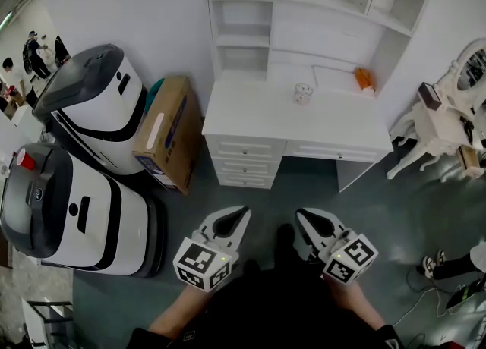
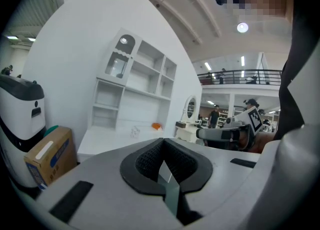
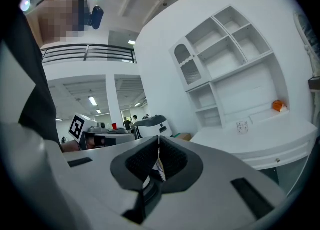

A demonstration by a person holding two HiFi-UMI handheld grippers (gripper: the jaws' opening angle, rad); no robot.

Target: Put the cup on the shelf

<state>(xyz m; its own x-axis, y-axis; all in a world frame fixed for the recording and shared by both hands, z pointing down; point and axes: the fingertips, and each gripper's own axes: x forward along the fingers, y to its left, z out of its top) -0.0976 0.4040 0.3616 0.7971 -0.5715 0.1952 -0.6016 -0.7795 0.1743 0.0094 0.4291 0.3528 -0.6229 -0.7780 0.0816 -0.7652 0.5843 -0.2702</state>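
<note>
A small clear patterned cup (image 1: 303, 93) stands on the white desk (image 1: 250, 116), toward its back right and below the empty white shelves (image 1: 243, 33). The cup also shows small and distant in the left gripper view (image 2: 134, 132) and in the right gripper view (image 3: 242, 126). My left gripper (image 1: 244, 210) and right gripper (image 1: 299, 213) are held side by side over the floor, well short of the desk. Both are shut with nothing between the pads, as seen close up on the left gripper (image 2: 163, 143) and the right gripper (image 3: 159, 140).
An orange object (image 1: 364, 80) lies at the desk's back right. A cardboard box (image 1: 171, 131) leans at the desk's left side, with two white machines (image 1: 91, 105) (image 1: 68, 211) beyond it. A white ornate stand (image 1: 448, 124) is at the right, and cables (image 1: 456, 294) lie on the floor.
</note>
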